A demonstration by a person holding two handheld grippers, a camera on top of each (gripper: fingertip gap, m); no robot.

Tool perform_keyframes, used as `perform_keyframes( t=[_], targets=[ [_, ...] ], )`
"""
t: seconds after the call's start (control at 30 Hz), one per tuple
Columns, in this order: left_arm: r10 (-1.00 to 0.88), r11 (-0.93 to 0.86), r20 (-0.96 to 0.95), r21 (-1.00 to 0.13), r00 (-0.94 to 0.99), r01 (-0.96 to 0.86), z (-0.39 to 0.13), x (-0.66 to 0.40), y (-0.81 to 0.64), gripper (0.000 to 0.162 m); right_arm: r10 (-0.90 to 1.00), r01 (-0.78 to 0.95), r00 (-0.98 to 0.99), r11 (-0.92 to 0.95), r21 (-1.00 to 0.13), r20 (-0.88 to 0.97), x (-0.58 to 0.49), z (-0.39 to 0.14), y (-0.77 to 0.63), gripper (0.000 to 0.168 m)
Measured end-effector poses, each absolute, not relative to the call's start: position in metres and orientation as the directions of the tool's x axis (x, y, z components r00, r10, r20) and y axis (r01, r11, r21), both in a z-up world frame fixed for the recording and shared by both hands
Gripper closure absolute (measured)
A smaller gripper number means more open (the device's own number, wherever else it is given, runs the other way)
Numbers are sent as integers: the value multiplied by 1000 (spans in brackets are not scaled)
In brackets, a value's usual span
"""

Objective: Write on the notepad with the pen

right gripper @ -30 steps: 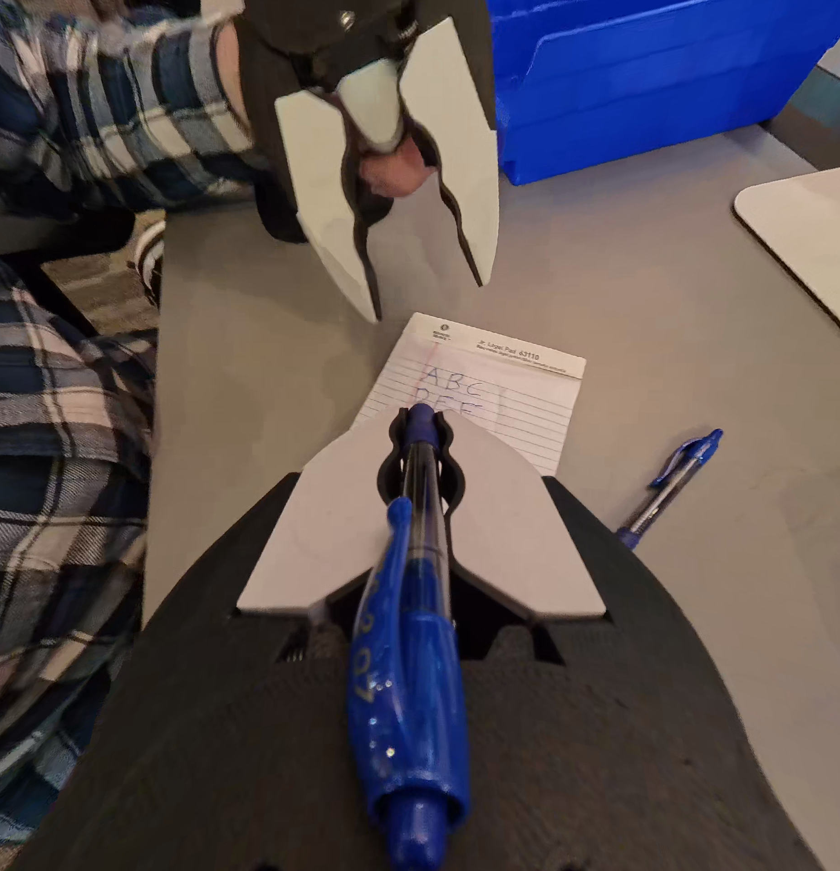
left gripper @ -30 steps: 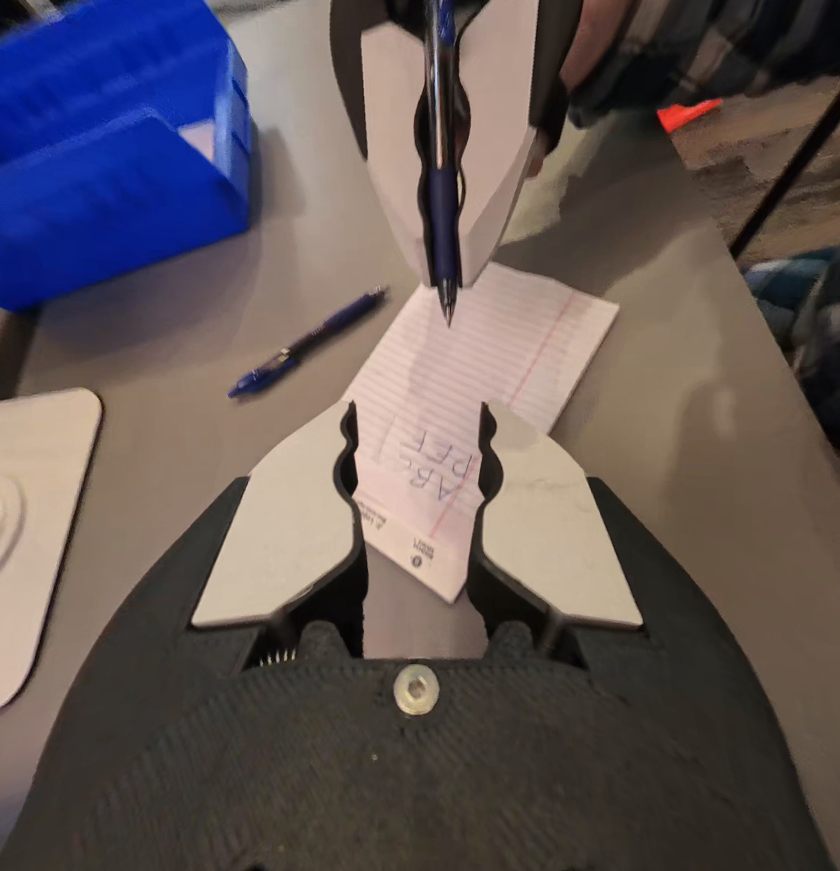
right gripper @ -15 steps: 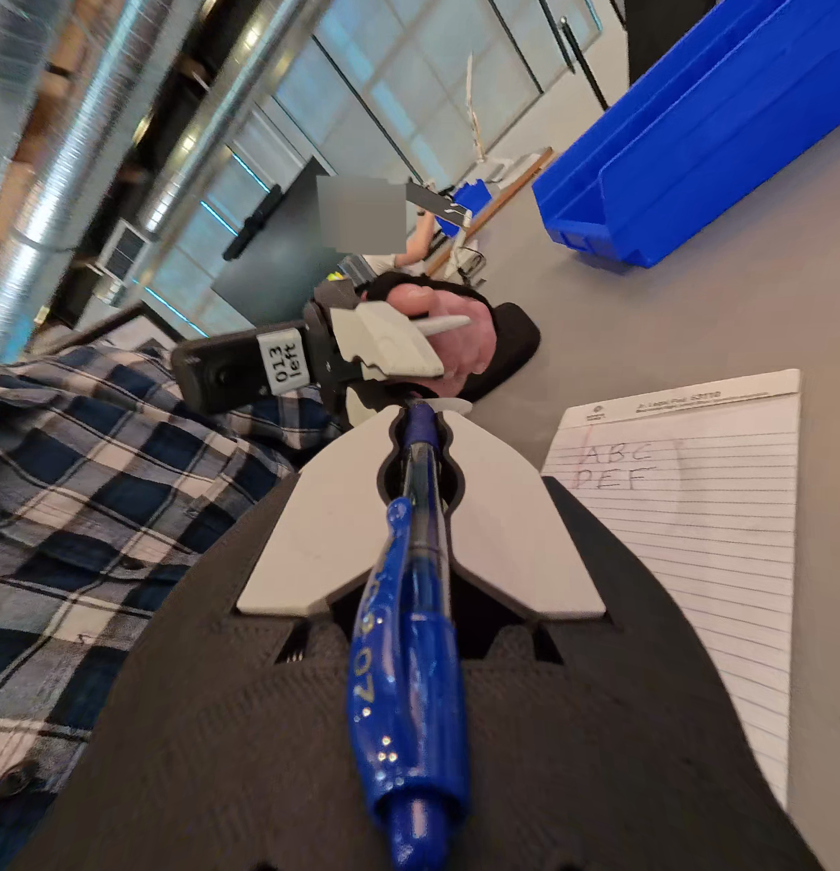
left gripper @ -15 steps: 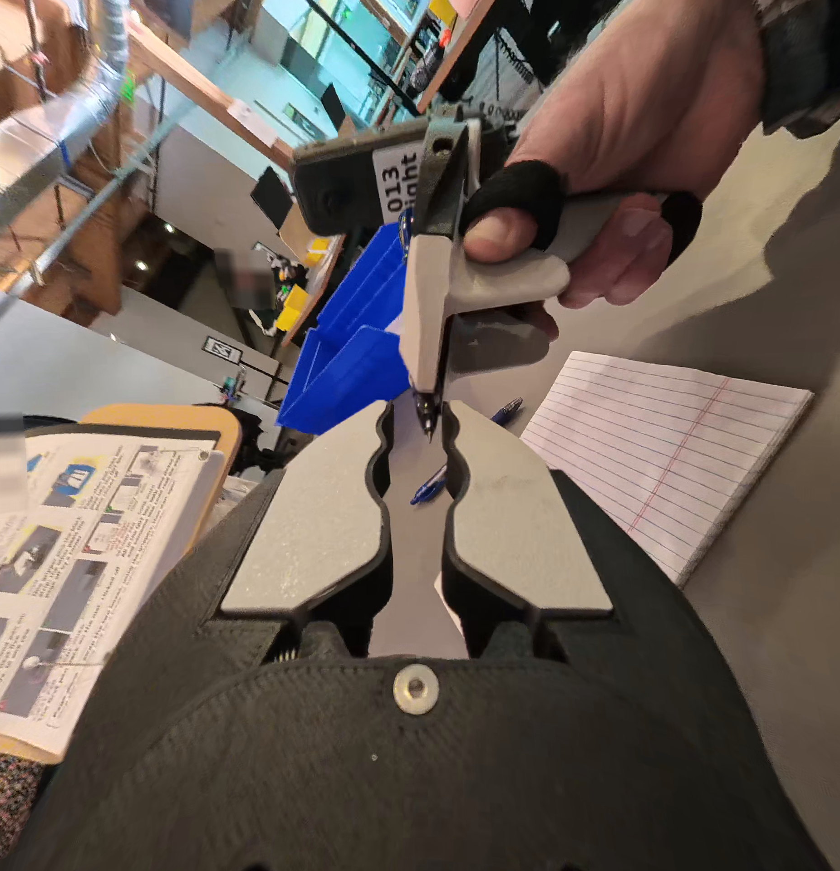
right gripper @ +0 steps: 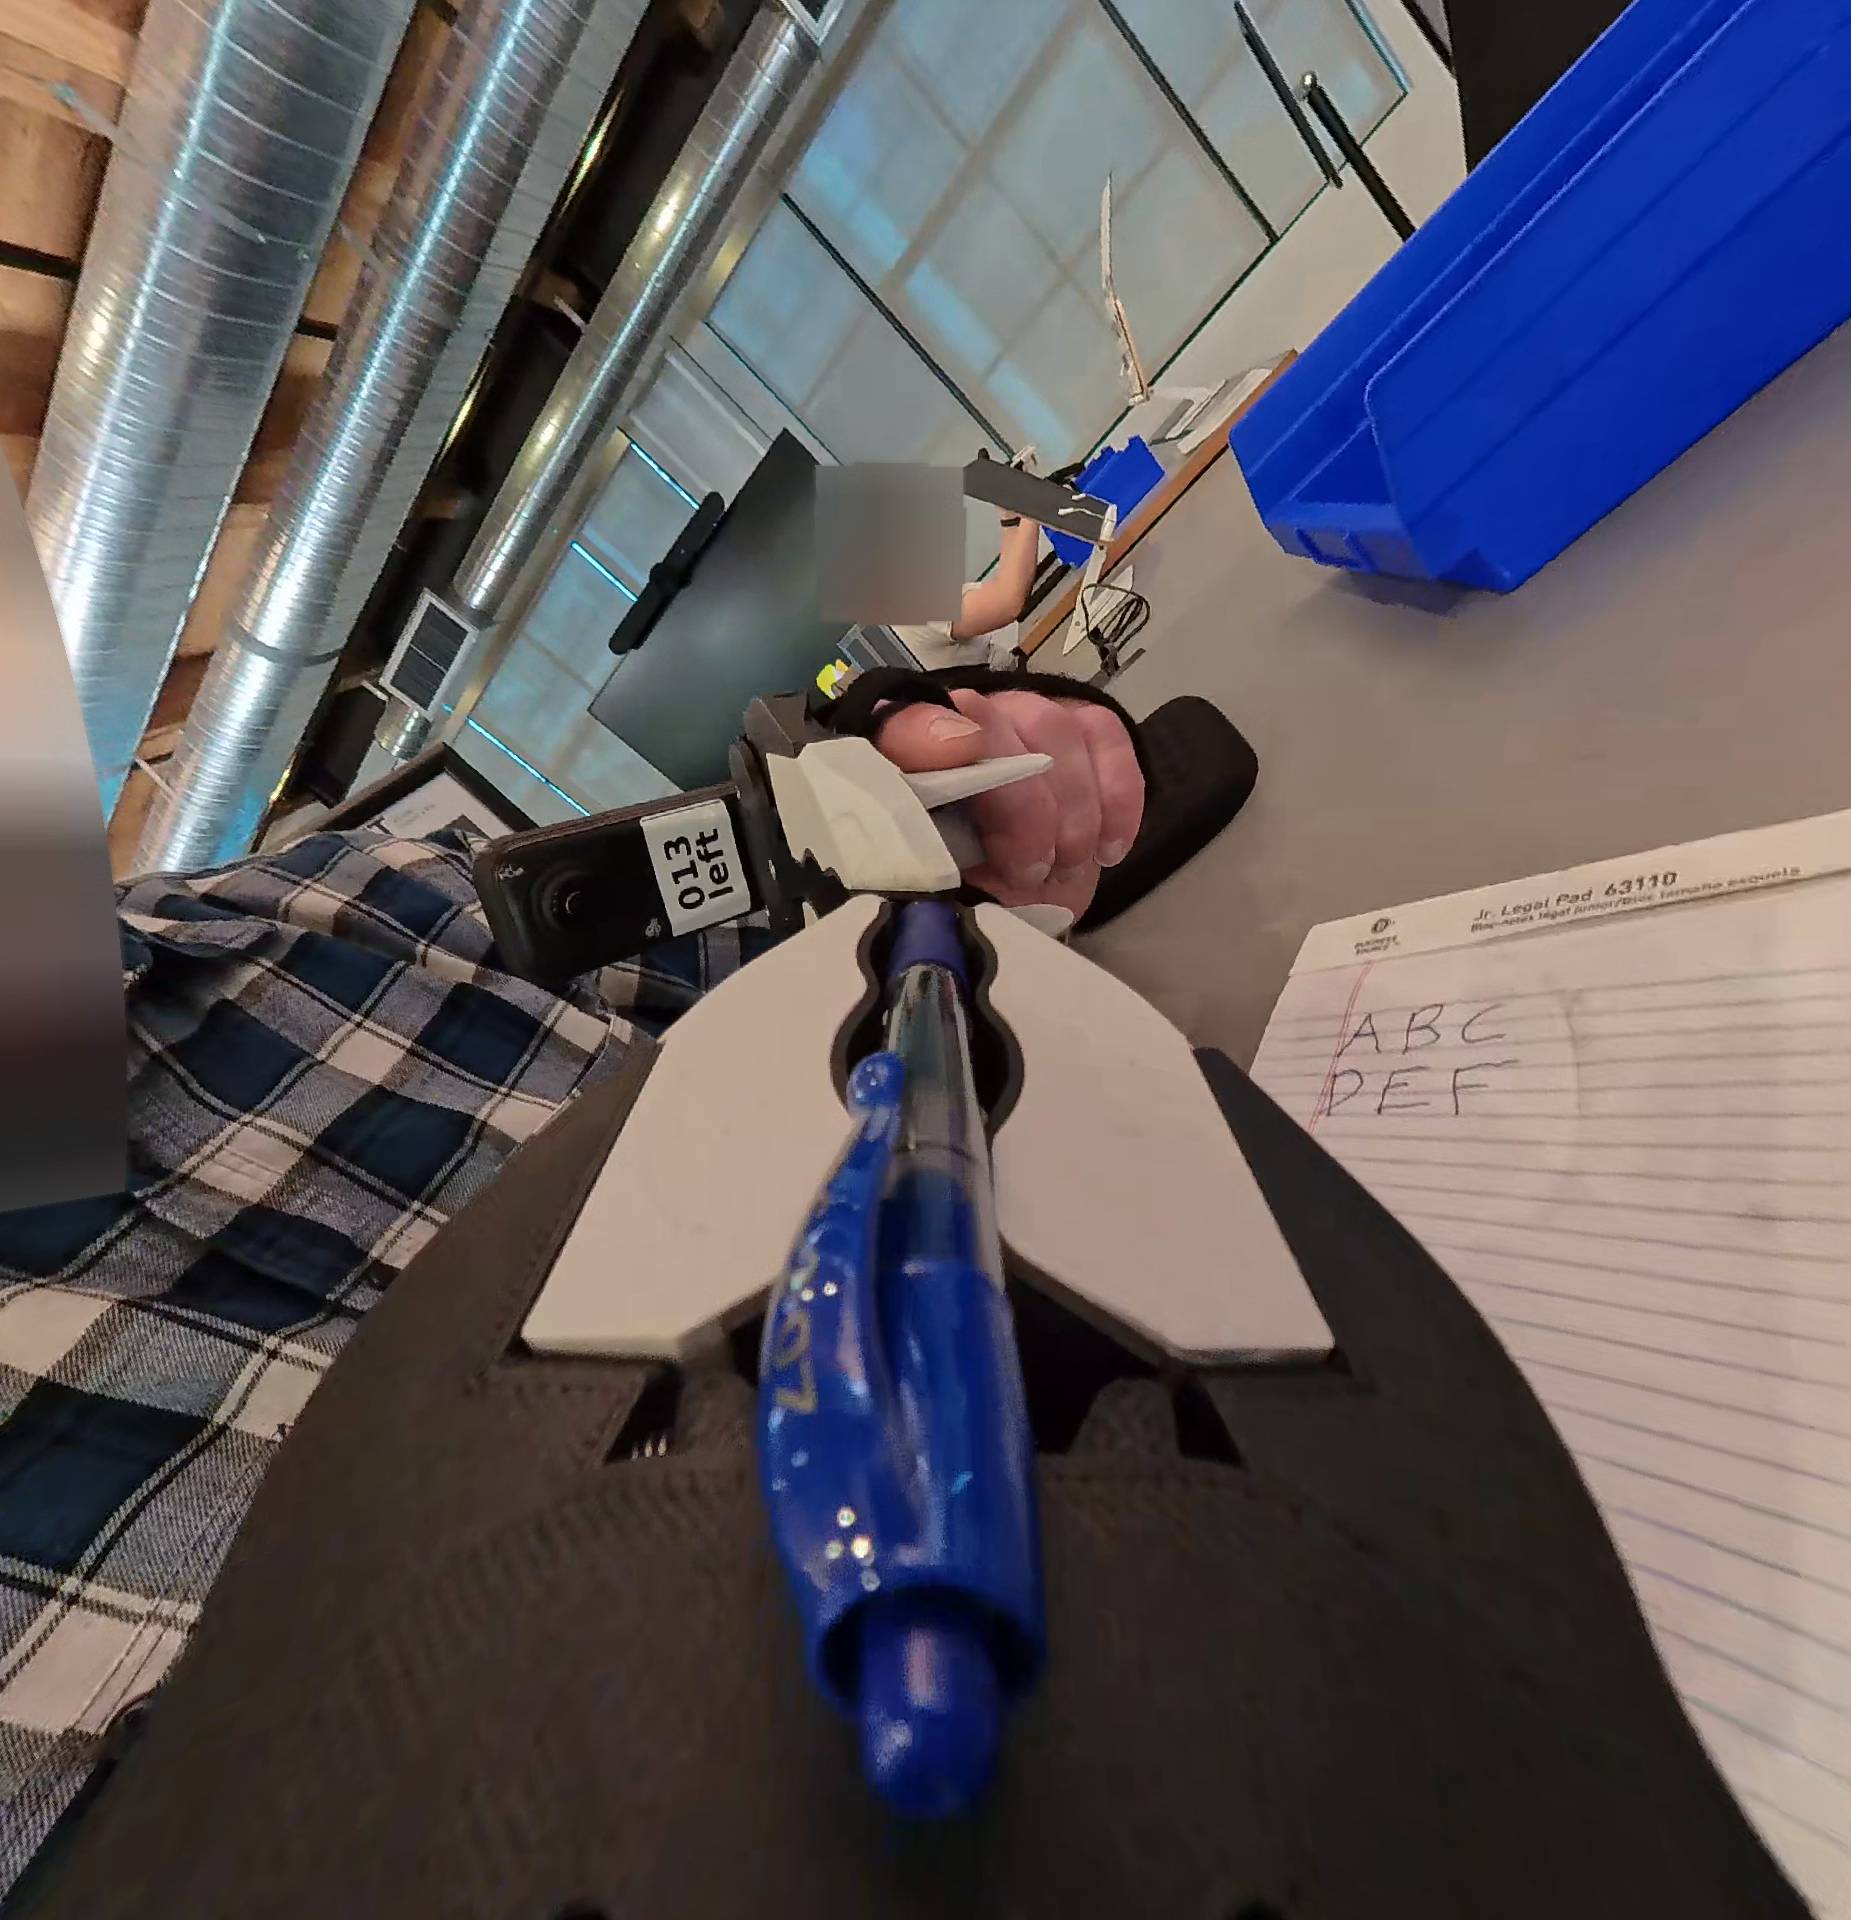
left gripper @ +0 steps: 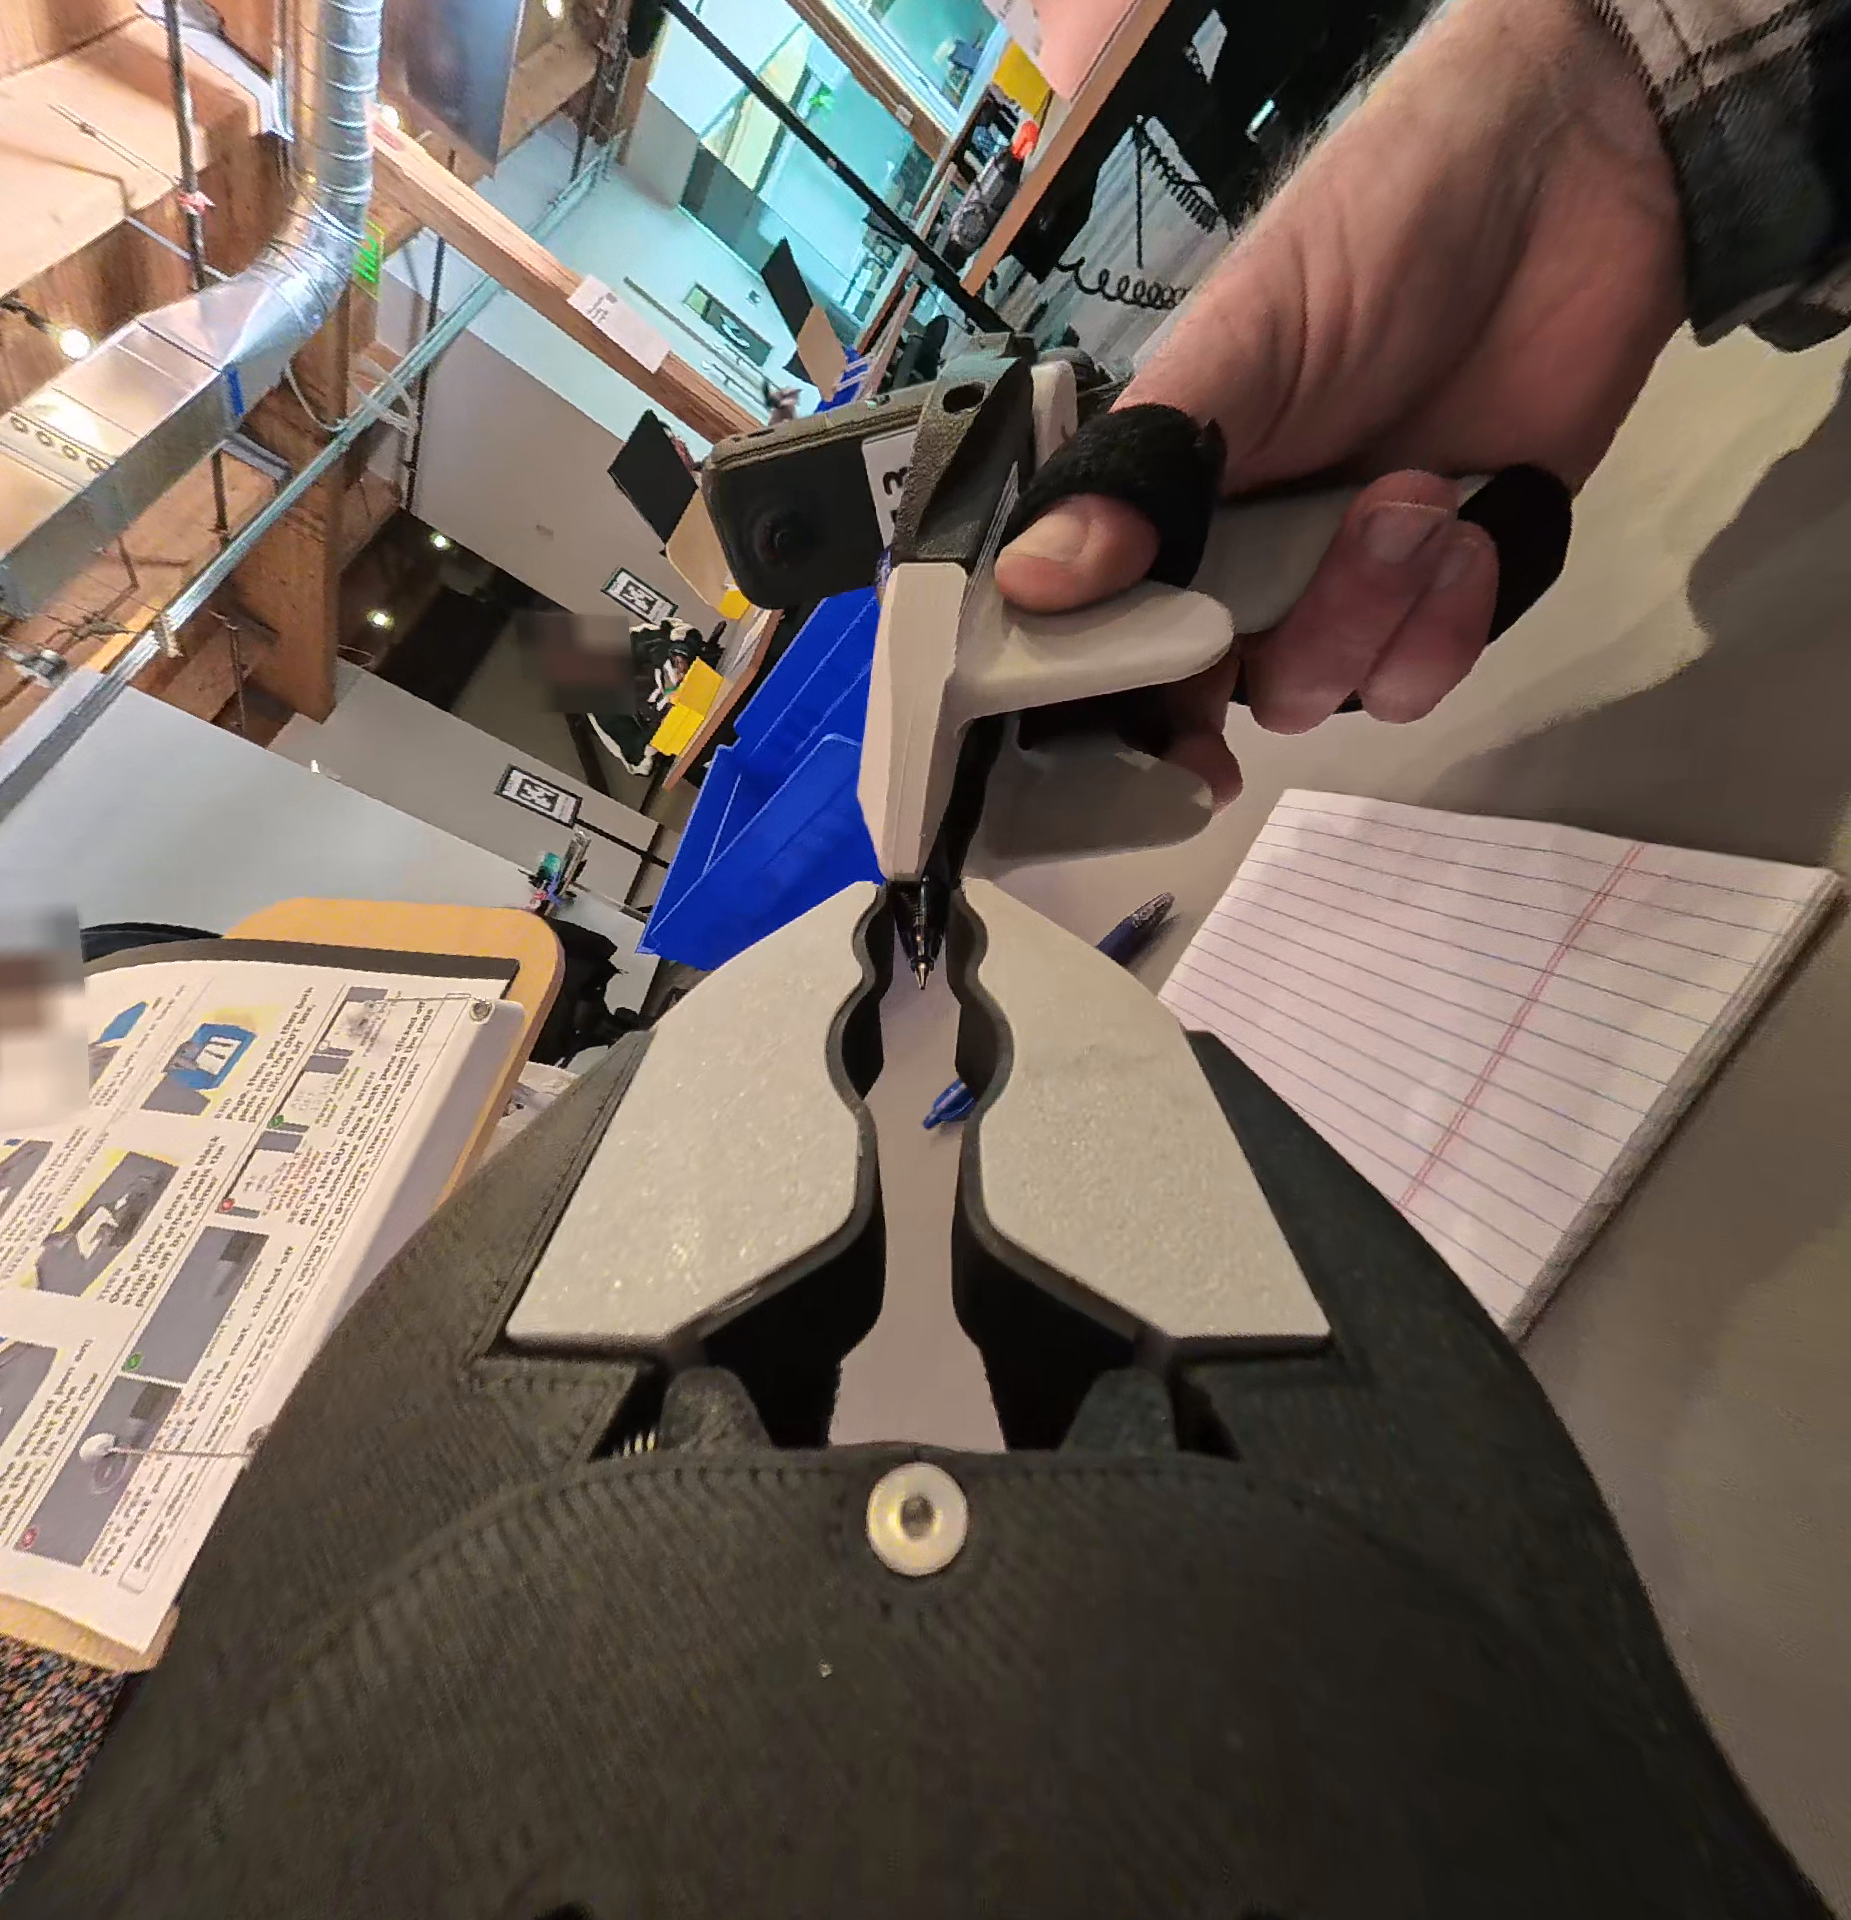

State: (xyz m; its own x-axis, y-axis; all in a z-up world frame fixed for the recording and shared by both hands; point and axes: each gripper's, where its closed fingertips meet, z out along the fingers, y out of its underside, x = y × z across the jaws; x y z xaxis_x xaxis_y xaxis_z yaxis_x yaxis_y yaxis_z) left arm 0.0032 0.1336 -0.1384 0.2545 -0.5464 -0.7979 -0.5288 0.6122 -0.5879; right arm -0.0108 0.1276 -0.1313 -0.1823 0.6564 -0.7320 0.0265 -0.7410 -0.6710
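Observation:
My right gripper [right gripper: 926,914] is shut on a blue pen [right gripper: 900,1403] that runs along its fingers, tip forward. My left gripper [left gripper: 921,899] faces it head-on. Its fingers have closed in on the pen's dark front end [left gripper: 916,925], which pokes out of the right gripper's white fingers [left gripper: 916,727]. In the right wrist view the left gripper [right gripper: 859,831] sits side-on right at the pen's front end. The lined notepad [left gripper: 1472,1039] lies on the grey table to the side and also shows in the right wrist view [right gripper: 1627,1247]. It has handwriting on its top lines.
A second blue pen [left gripper: 1134,925] lies on the table [left gripper: 1731,1455] behind the fingers. A blue bin [left gripper: 786,790] stands farther back, also in the right wrist view [right gripper: 1575,312]. A printed instruction sheet [left gripper: 173,1247] lies at the left. A person's plaid sleeve [right gripper: 277,1143] is close. The grippers are tip to tip, or close to it.
Both grippers lifted and tilted away from the notepad to face each other. My left jaws went from wide open to closed around the pen's front end. The right grasp on the pen stayed.

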Motion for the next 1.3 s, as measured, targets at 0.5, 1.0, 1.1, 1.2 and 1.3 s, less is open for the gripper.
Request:
perform_keyframes(
  t=[0.5,1.0,1.1,1.2,1.3],
  targets=[
    [-519,591,-784,-618,341,-519,-126,-14,150,153,661,-38,-135,-748,-663,-738,-11,-126,153,139],
    [-942,-91,186,-944,281,318,-67,-21,191,153,768,193,528,307,-932,363,24,-34,211,48],
    [-939,-222,307,-884,152,412,-63,-16,191,153,736,212,529,367,-906,422,20,-27,213,49],
    [-928,-293,364,-844,78,450,-62,-11,192,153,691,249,541,411,-877,478,19,-25,214,50],
    [-921,-324,387,-827,48,459,-64,-8,192,153,648,255,570,444,-859,505,23,-22,214,56]
  ],
)
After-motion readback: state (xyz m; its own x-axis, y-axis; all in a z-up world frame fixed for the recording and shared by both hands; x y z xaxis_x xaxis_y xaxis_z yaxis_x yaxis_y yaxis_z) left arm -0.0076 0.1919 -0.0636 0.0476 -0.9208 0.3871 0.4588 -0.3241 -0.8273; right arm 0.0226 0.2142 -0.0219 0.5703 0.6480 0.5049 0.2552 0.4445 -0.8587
